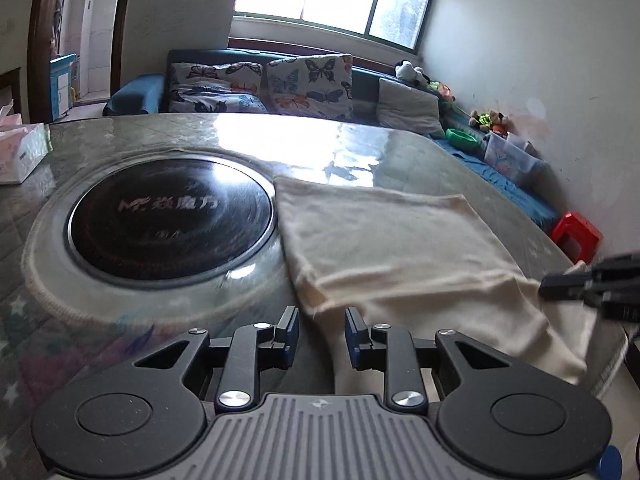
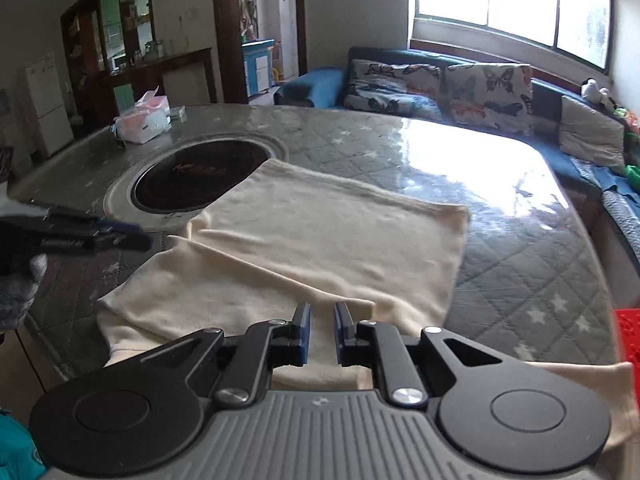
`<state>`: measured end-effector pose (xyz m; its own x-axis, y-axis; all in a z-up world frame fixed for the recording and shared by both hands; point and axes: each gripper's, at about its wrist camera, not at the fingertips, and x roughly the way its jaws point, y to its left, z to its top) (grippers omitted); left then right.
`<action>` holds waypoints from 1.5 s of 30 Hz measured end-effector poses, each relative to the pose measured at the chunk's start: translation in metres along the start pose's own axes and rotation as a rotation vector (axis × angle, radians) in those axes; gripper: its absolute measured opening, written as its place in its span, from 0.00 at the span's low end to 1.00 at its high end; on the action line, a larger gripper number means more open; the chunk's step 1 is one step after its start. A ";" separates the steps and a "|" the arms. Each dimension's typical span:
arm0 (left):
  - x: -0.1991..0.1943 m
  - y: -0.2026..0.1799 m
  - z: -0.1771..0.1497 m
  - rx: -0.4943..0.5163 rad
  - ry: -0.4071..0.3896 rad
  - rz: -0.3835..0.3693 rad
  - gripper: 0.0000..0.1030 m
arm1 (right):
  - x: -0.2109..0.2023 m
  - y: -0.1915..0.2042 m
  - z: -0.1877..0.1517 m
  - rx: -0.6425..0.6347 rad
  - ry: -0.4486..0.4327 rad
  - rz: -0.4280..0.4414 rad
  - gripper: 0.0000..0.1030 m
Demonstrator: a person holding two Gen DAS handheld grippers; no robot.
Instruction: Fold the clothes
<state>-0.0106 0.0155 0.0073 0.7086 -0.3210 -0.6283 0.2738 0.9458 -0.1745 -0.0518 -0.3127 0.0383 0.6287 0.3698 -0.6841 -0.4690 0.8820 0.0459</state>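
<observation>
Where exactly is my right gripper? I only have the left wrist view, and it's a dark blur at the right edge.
Observer: The right gripper hangs over the near part of the cream cloth, close to the near edge of the table.
Operator: Is it open?
Observer: Yes, its jaws are apart and there is nothing between them.
Operator: Is the cloth flat under it?
Observer: No, a flap lies folded over, with its edge running diagonally towards the fingertips.
</observation>
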 end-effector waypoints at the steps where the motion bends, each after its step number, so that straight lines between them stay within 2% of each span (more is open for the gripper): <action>1: 0.004 -0.001 0.002 0.000 0.000 0.004 0.26 | 0.005 0.000 -0.002 0.002 0.006 0.007 0.13; 4: 0.017 -0.005 0.006 0.017 0.000 0.026 0.26 | 0.022 0.001 -0.006 0.019 0.030 0.031 0.17; 7: 0.020 -0.008 0.000 0.080 -0.026 0.096 0.28 | 0.033 0.000 -0.012 0.028 0.054 0.043 0.17; 11: 0.019 0.007 -0.002 0.047 -0.012 0.169 0.25 | 0.037 -0.003 -0.018 0.027 0.063 0.046 0.19; 14: 0.005 0.010 0.001 0.022 -0.050 0.138 0.24 | 0.032 -0.004 -0.016 0.031 0.059 0.042 0.19; 17: -0.008 -0.009 0.007 0.056 -0.094 0.048 0.24 | 0.029 -0.002 -0.014 0.021 0.048 0.043 0.21; 20: -0.002 -0.029 0.005 0.116 -0.079 -0.026 0.25 | 0.031 0.000 -0.016 0.029 0.053 0.051 0.22; 23: 0.014 -0.037 -0.003 0.159 -0.028 -0.008 0.25 | 0.029 0.000 -0.021 0.034 0.060 0.047 0.23; 32: 0.018 -0.033 -0.011 0.166 0.004 0.016 0.26 | -0.002 -0.019 -0.039 0.102 0.030 0.010 0.23; 38: 0.012 -0.038 -0.006 0.165 -0.004 0.005 0.28 | -0.030 -0.058 -0.056 0.229 -0.021 -0.129 0.23; 40: 0.011 -0.041 -0.005 0.174 -0.009 0.000 0.28 | -0.039 -0.084 -0.067 0.296 -0.032 -0.229 0.23; 44: 0.012 -0.047 -0.004 0.182 -0.006 0.002 0.28 | -0.050 -0.130 -0.086 0.424 -0.051 -0.358 0.23; 45: 0.012 -0.048 -0.004 0.181 -0.003 0.006 0.30 | -0.052 -0.141 -0.090 0.456 -0.056 -0.390 0.23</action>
<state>-0.0178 -0.0334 0.0051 0.7124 -0.3161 -0.6265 0.3823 0.9235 -0.0313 -0.0747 -0.4825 0.0018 0.7385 -0.0020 -0.6742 0.1079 0.9874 0.1153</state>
